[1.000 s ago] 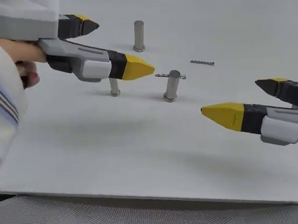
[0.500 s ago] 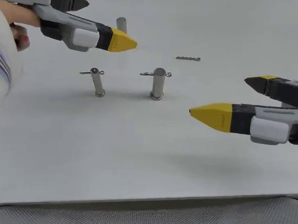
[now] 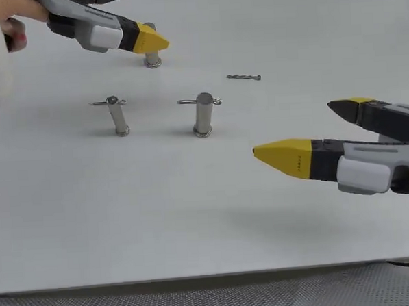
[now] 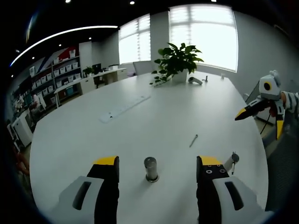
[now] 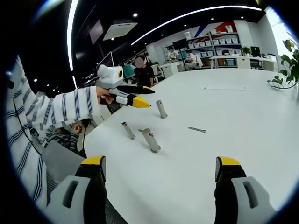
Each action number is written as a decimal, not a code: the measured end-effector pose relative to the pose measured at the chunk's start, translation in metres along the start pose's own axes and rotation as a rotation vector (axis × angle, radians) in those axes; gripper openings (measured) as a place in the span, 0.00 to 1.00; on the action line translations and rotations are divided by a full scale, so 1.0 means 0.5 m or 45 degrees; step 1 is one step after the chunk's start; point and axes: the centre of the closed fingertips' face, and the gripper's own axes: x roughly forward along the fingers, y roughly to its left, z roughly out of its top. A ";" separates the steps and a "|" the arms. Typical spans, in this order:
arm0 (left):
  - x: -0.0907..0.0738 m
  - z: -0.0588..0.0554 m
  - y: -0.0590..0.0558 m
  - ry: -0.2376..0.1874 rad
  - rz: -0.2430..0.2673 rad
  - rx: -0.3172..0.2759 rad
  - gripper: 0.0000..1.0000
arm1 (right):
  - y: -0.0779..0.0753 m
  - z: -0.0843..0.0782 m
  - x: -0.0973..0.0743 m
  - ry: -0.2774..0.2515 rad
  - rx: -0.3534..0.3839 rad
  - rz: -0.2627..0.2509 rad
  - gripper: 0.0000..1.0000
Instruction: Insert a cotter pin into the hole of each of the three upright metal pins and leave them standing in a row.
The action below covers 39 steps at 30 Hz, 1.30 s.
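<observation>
- Pins of grey metal stand upright on the white counter [image 3: 194,215]: a thin steel pin [image 3: 117,116] and a thicker steel pin [image 3: 204,115] side by side, each crossed at the top by an inserted cotter pin [image 3: 187,102], and a back steel pin [image 3: 151,58] beyond them.
- Loose thin wire cotter pin [image 3: 244,77] lies flat to their right.
- Left yellow-tipped claw [image 3: 134,18] hovers spread and empty by the back steel pin.
- Right yellow-tipped claw [image 3: 292,128] hangs spread and empty, well apart.

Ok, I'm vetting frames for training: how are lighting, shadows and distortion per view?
Head view: soft even light, faint shadows beside the middle pin and under the right gripper. Left gripper view: window blown out, table edge bowed. Right gripper view: ceiling light strip curves.
</observation>
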 end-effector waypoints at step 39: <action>0.083 -0.062 0.020 0.069 -0.100 0.032 0.10 | -0.045 0.018 -0.025 -0.047 0.024 -0.074 0.94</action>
